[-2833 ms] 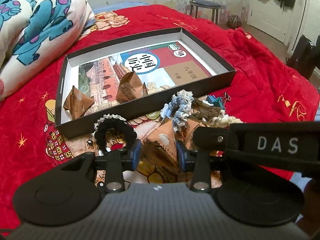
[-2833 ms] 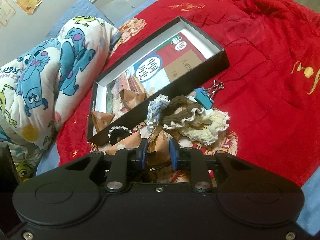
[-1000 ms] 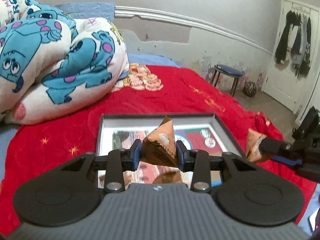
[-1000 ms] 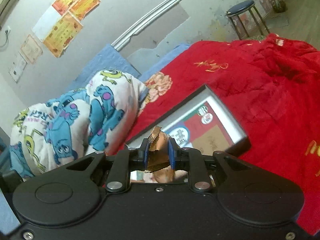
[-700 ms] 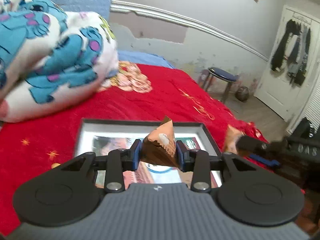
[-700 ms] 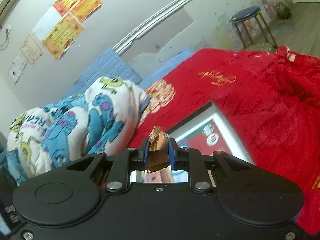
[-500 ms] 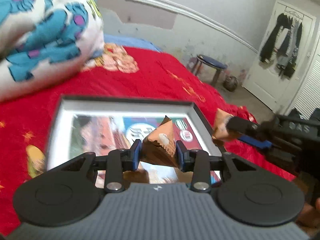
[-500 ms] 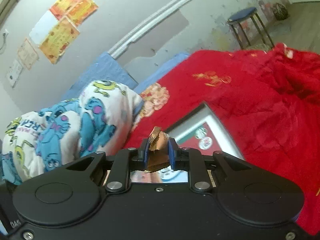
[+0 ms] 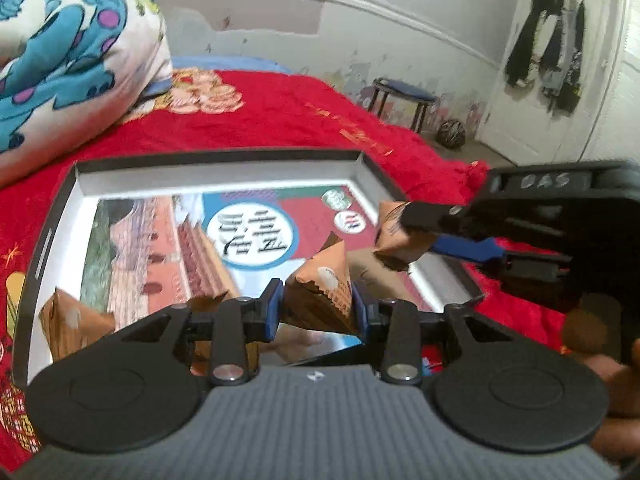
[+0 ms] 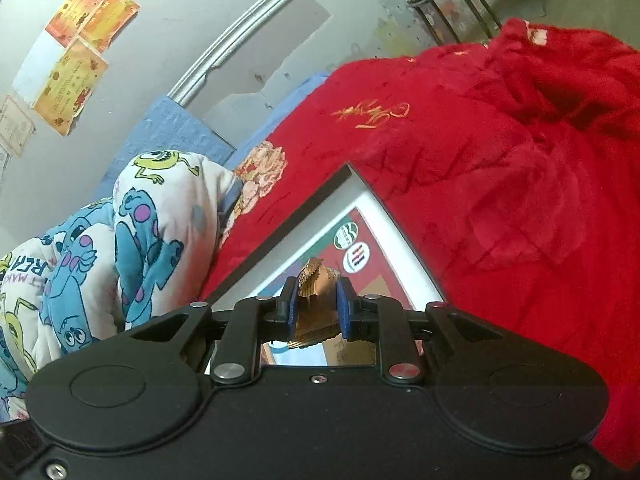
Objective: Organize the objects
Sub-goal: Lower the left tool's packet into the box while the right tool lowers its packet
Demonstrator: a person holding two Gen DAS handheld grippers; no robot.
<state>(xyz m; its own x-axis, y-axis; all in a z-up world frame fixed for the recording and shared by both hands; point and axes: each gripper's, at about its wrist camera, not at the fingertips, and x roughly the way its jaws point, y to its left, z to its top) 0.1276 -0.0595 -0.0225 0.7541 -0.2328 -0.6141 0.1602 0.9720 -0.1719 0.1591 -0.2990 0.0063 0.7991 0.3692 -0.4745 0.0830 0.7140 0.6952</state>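
My left gripper (image 9: pixel 316 306) is shut on a brown pyramid-shaped packet (image 9: pixel 324 284) and holds it above the near part of the black box lid (image 9: pixel 220 156), which has a printed picture inside. My right gripper (image 10: pixel 317 308) is shut on another brown packet (image 10: pixel 314 300) over the lid's right end (image 10: pixel 320 200). In the left wrist view the right gripper (image 9: pixel 420 224) holds its packet (image 9: pixel 394 236) above the lid's right side. Two more packets (image 9: pixel 68 320) lie in the lid's near left corner.
The lid rests on a red blanket (image 9: pixel 280 112). A rolled cartoon quilt (image 9: pixel 68 48) lies at the left. A stool (image 9: pixel 404 100) and a door with hanging clothes (image 9: pixel 548 52) stand beyond the bed.
Both grippers lifted their packets from the pile on the blanket and carried them over the box lid. In the last half second both dropped closer to the lid.
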